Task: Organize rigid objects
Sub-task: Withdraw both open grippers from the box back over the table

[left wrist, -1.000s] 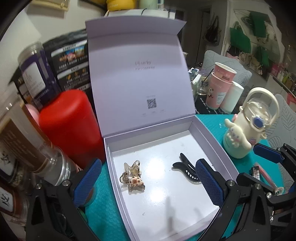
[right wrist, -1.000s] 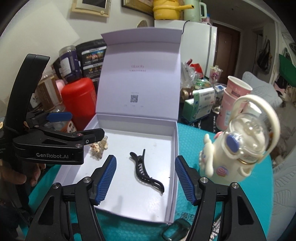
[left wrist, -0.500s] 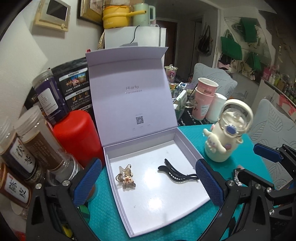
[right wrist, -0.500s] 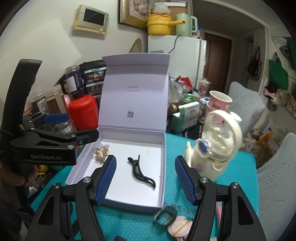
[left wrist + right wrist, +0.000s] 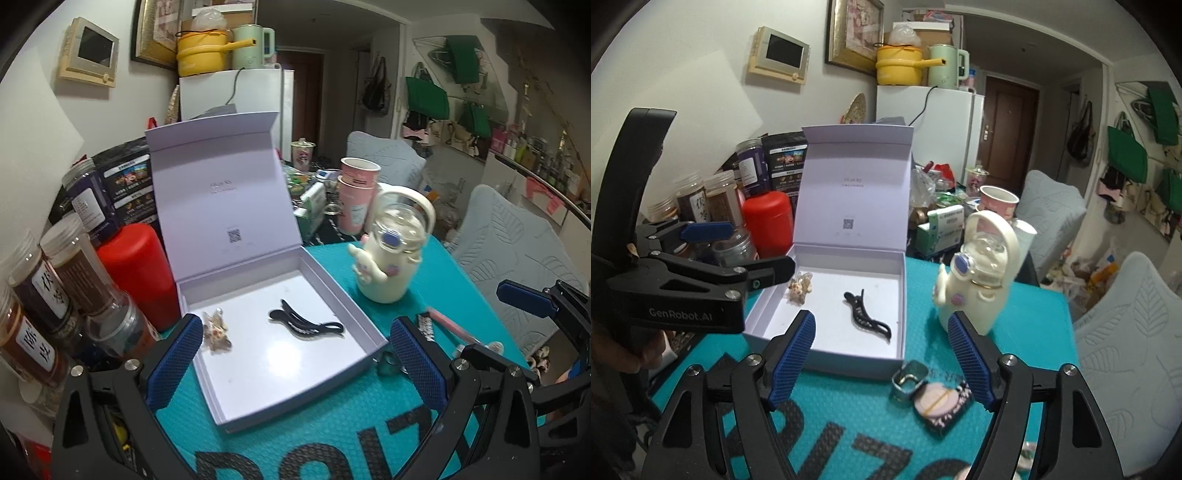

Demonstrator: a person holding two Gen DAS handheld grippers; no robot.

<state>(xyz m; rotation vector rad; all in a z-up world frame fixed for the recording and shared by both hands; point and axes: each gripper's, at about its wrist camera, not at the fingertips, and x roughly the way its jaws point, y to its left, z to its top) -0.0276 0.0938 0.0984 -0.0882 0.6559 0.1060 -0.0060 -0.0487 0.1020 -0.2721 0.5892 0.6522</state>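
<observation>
A white box [image 5: 354,310] [image 5: 827,360] with its lid upright sits on the teal mat. Inside lie a black hair clip [image 5: 306,325] [image 5: 866,317] and a small star-shaped charm [image 5: 217,328] [image 5: 799,286]. My left gripper [image 5: 295,362] is open and empty, above the box's near edge. My right gripper [image 5: 881,354] is open and empty, in front of the box. A green clip [image 5: 908,378] and a pink compact on a patterned card [image 5: 942,402] lie on the mat by its right finger. The green clip [image 5: 388,363] also shows in the left wrist view.
A cream character bottle [image 5: 391,254] [image 5: 979,273] stands right of the box. A red canister [image 5: 136,273] [image 5: 768,218] and several spice jars [image 5: 55,295] stand on the left. Pink cups [image 5: 356,195] are behind. A pink pen [image 5: 450,328] lies on the mat.
Both grippers have pulled back and up from the box, so more of the mat and room shows. The clip and charm stay in the box.
</observation>
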